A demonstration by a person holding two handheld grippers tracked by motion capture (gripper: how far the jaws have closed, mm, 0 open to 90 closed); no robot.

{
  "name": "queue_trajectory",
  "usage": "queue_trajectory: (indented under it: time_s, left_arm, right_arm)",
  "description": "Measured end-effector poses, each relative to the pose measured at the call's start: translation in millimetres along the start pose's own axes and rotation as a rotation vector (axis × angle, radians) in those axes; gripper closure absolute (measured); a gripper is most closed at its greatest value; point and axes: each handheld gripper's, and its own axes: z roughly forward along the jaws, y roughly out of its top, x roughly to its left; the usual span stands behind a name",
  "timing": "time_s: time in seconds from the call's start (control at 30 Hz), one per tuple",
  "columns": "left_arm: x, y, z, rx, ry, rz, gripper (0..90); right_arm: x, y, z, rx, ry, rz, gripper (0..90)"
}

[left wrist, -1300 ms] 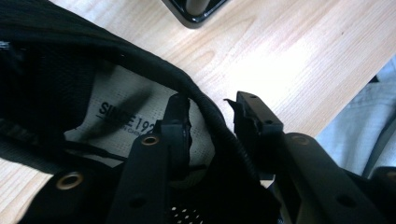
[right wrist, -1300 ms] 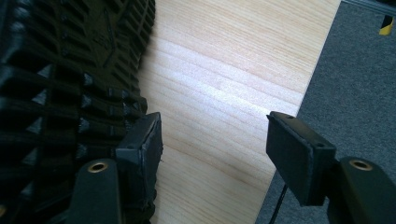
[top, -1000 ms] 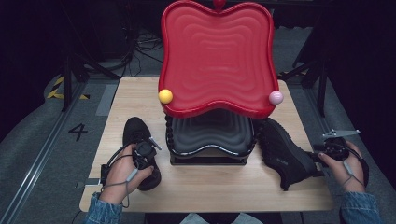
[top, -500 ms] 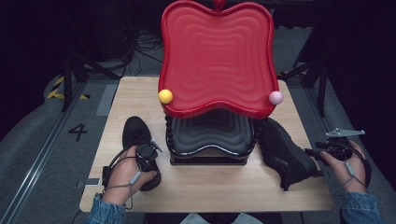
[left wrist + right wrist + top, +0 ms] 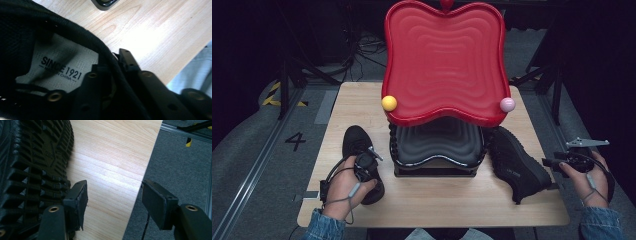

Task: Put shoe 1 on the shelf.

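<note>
left gripper (image 5: 364, 165) at the near left of the table (image 5: 362, 107): jaws have just been closing and now pinch the soft collar of the left shoe (image 5: 357, 142). light and floppy; the rim is the best hold. right gripper (image 5: 557, 162) wide, empty, beside the right shoe (image 5: 517, 162) lying on its side. red tray (image 5: 442, 60) behind.

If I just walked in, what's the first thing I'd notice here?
The big red wavy lid standing open at the back of the wooden table, with a yellow ball and a pink ball at its lower corners. Then two black shoes: the left shoe upright with the left claw pinching its collar, and the right shoe tipped on its side beside the black ridged base.
</note>
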Motion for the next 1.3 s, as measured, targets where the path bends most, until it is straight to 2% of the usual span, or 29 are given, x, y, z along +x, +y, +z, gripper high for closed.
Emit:
queue_trajectory:
  time_s: [0.1, 0.33, 0.4, 0.5, 0.53, 0.6, 0.63, 0.7, 0.8, 0.9, 0.93, 1.0, 1.1, 1.2, 1.3]
  left_arm:
    - [2.4, 3.0, -3.0, 0.032, 0.012, 0.008, 87.6]
    - [2.1, 6.3, -14.8, 0.035, 0.017, 0.028, 87.6]
    - [0.7, 8.8, -25.8, 0.032, -0.011, 0.054, 87.4]
    - [-1.9, 9.6, -33.2, 0.038, -0.012, 0.061, 87.4]
    - [-2.3, 10.7, -36.8, 0.056, -0.005, 0.079, 87.4]
    - [-6.5, 12.6, -47.4, 0.079, 0.008, 0.083, 87.2]
    - [-6.5, 12.6, -47.4, 0.079, 0.008, 0.083, 87.1]
    - [-8.6, 15.0, -58.2, 0.071, -0.006, 0.095, 86.8]
    - [-13.2, 18.6, -74.8, 0.045, 0.014, 0.113, 86.4]
    - [-13.7, 21.1, -82.3, 0.04, 0.015, 0.133, 86.4]
    - [-15.3, 23.9, -92.5, 0.037, 0.015, 0.143, 86.7]
    - [-16.2, 26.9, -102.6, 0.029, 0.019, 0.159, 86.8]
    - [-18.9, 30.1, -112.5, 0.029, 0.017, 0.165, 87.0]
    - [-24.8, 35.2, -129.7, 0.029, 0.047, 0.174, 87.1]
    - [-26.3, 38.3, -143.6, 0.012, 0.046, 0.187, 87.3]
  right_arm:
    - [-0.5, -1.6, 1.4, 0.009, 0.004, -0.002, 38.5]
    - [-1.9, -4.3, -1.5, 0.007, 0.003, 0.005, 38.5]
    - [-3.3, -6.2, -1.0, 0.01, 0.012, 0.01, 38.2]
    - [-4.0, -8.2, 0.5, 0.021, 0.015, 0.019, 38.2]
    - [-4.5, -8.8, 1.1, 0.027, 0.016, 0.022, 38.2]
    - [-5.3, -9.2, 1.9, 0.025, 0.018, 0.018, 38.2]
    - [-5.3, -9.2, 1.9, 0.025, 0.018, 0.018, 38.2]
    - [-5.1, -8.7, 1.1, 0.025, 0.022, 0.021, 38.0]
    - [-5.0, -9.2, 1.7, 0.037, 0.034, 0.025, 37.4]
    - [-5.0, -9.8, 1.7, 0.044, 0.035, 0.027, 37.3]
    - [-5.2, -10.2, 2.5, 0.043, 0.037, 0.022, 37.2]
    - [-5.1, -10.1, 2.5, 0.041, 0.036, 0.018, 37.2]
    - [-4.8, -9.9, 1.9, 0.043, 0.035, 0.025, 37.2]
    - [-5.0, -10.0, 2.0, 0.043, 0.036, 0.027, 37.2]
    - [-5.1, -10.0, 2.3, 0.04, 0.035, 0.023, 37.2]
